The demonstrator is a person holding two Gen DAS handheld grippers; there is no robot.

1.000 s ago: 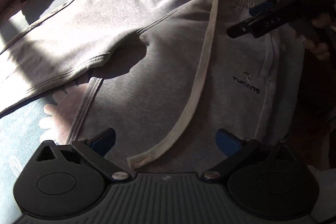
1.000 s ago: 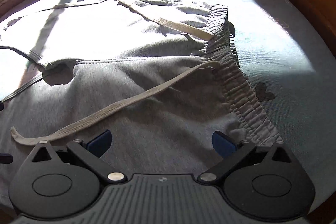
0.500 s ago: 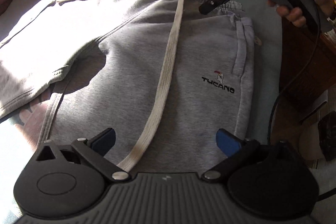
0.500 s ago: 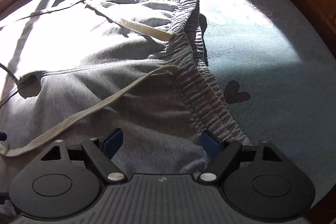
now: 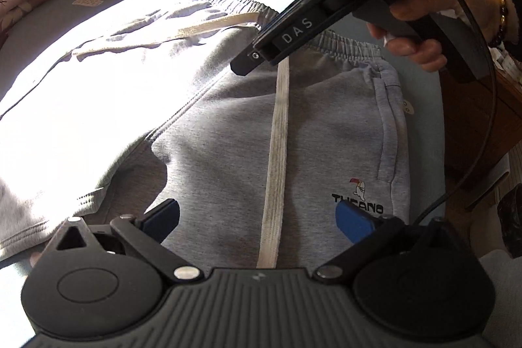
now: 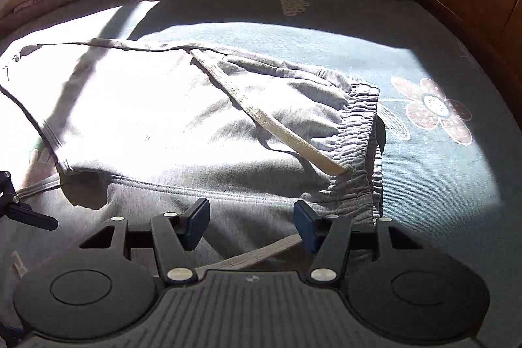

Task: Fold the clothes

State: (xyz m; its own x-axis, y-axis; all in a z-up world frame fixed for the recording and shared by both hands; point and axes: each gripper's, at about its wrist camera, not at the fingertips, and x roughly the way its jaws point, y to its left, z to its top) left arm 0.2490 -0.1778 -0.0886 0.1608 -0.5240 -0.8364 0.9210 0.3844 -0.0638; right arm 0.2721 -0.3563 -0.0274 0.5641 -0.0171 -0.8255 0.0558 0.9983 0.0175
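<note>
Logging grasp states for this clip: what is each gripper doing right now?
Left gripper: open, holding nothing, above the grey shorts.
Right gripper: open, jaws have just been closing, a drawstring between them, not pinched.

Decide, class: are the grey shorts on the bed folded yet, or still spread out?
Spread out. The grey shorts lie flat on the bed sheet, both legs apart, waistband fully showing, drawstring loose across the front.

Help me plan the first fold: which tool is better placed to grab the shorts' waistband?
Right, probably. The right tool hangs over the gathered waistband of the grey shorts, its jaws just narrowing, nothing pinched. The left tool is open near the leg hem.
</note>
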